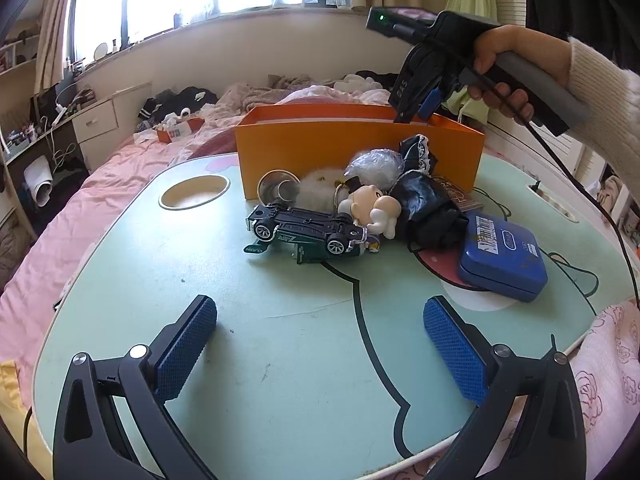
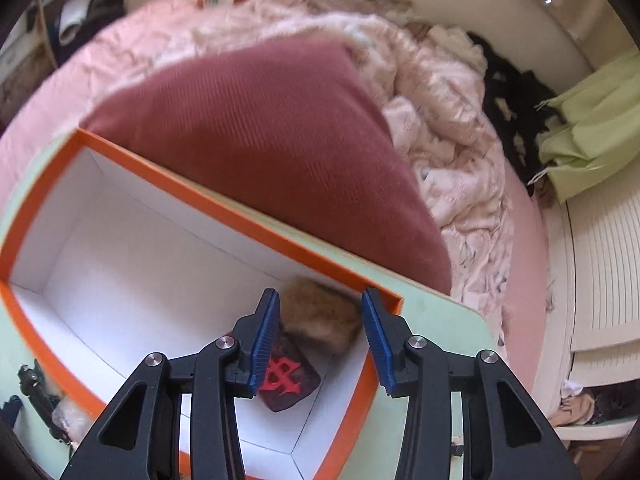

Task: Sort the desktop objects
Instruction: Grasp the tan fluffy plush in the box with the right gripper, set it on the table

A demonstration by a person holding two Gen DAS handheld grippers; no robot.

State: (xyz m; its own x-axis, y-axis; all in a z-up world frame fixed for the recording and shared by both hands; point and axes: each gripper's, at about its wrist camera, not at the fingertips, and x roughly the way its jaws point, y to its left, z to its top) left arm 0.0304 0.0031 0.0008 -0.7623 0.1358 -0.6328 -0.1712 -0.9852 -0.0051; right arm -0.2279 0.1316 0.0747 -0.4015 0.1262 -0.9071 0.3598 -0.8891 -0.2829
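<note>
My right gripper (image 2: 320,300) hangs over the right end of the orange box (image 2: 224,208), its pads shut on a brown furry charm (image 2: 320,320). A dark pouch with a red sign (image 2: 288,380) hangs under the charm. In the left wrist view a hand holds the right gripper (image 1: 416,110) at the orange box (image 1: 360,152), with its tips hidden behind the wall. My left gripper (image 1: 320,304) stands open and empty above the green table (image 1: 280,360). In front of the box lie an upturned toy car (image 1: 306,232), a figurine (image 1: 372,208), a white fluffy ball (image 1: 318,188), a black bundle (image 1: 430,204) and a blue tin (image 1: 502,256).
A round cup hole (image 1: 195,197) is sunk in the table at the left. The table stands on a pink bed with a dark red pillow (image 2: 260,140) just behind the box. The right gripper's cable (image 1: 580,192) hangs over the table's right side.
</note>
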